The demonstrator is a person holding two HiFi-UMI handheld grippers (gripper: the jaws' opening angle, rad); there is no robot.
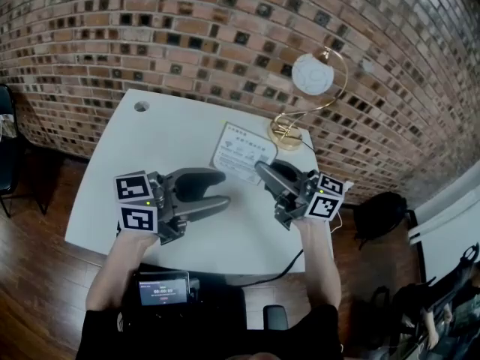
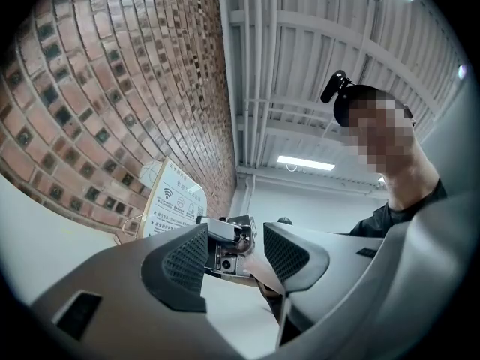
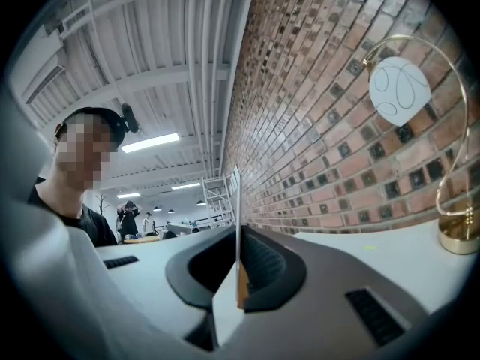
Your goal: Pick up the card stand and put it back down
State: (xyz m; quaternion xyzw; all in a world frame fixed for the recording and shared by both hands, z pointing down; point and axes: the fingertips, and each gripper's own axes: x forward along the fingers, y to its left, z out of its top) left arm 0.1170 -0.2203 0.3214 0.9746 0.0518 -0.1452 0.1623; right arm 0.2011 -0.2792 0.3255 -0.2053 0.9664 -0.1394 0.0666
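1. The right gripper (image 3: 238,246) has its jaws pinched on the card stand (image 1: 240,154), which its own view shows edge-on as a thin sheet with the print hidden.
2. The left gripper (image 2: 234,255) has its jaws spread with nothing between the pads (only the other gripper shows beyond).
3. In the head view the right gripper covers the stand's near edge, so I cannot tell whether it touches the white table (image 1: 157,148).
4. A lamp (image 1: 313,75) stands just beside the stand at the far right corner, and open tabletop stretches to the left.

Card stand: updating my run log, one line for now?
right gripper: shut on card stand | left gripper: open, empty | lamp: beyond card stand
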